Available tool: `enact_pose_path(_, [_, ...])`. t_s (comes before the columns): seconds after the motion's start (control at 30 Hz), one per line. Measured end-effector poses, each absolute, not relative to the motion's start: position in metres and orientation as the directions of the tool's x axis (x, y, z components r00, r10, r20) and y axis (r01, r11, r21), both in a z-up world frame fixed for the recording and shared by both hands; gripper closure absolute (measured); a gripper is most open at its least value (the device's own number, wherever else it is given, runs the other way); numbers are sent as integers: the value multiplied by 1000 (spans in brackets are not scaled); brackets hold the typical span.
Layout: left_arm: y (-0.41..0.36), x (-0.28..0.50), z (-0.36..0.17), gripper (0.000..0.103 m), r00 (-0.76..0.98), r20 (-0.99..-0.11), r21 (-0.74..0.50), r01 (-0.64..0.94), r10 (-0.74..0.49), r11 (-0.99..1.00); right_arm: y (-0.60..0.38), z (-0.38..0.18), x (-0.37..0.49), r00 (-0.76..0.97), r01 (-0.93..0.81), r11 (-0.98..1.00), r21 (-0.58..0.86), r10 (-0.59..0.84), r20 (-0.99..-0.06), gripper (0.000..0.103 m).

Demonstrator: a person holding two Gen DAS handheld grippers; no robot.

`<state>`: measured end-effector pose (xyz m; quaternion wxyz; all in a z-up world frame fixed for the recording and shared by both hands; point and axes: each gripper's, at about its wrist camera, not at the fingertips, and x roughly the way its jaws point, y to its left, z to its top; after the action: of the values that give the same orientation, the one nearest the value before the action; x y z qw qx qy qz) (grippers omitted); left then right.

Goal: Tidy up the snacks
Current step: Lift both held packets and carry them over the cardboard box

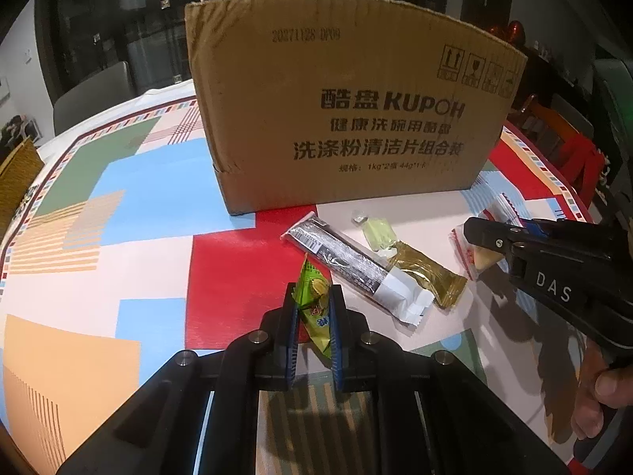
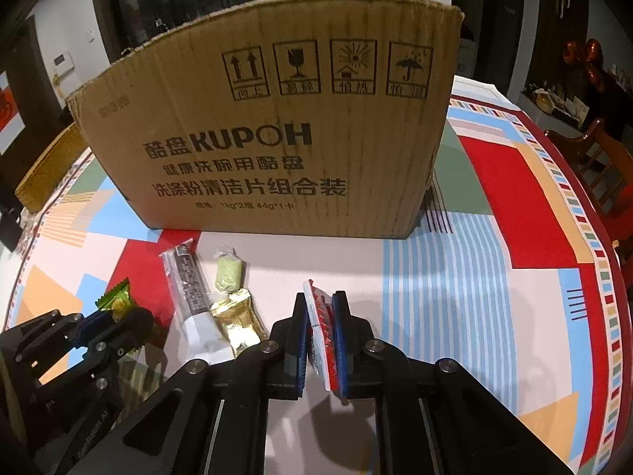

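Dim room, bright patchwork bench [image 1: 158, 206], cardboard box [image 1: 348, 118] standing on it.
Before the box lie three wrapped snacks; left gripper [image 1: 314, 308] jaws clenched on a green packet [image 1: 314, 301], right gripper [image 2: 320, 316] jaws on a red-white packet [image 2: 320, 316].

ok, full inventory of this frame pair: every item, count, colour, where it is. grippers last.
cardboard box: 1, brown with black print, standing at the back of the table
tablecloth: 1, red, blue, green, pink and orange blocks, covering the table
long snack bar: 1, silver-black with white end, flat in front of the box
pale green candy: 1, clear wrapper, beside the bar's far end
gold packet: 1, gold, flat, right of the bar
green snack packet: 1, green-yellow, clamped in the left hand-held gripper
red-white packet: 1, red and white, clamped in the right hand-held gripper
left hand-held gripper: black, blue pads, shut
right hand-held gripper: black, blue pads, shut
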<state>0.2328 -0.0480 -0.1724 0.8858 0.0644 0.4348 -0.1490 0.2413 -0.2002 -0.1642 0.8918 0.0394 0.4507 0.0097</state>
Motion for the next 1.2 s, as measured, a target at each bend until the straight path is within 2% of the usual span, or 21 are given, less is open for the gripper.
enact_pose_path(0.6, [-46, 221, -141, 88, 630, -751, 1, 302, -199, 953, -205, -131, 223, 655, 10, 995, 95, 65, -752, 91])
enact_pose_path(1.2, [-46, 221, -87, 88, 701, -684, 12, 289, -203, 957, -210, -78, 218, 732, -13, 994, 111, 85, -676, 91])
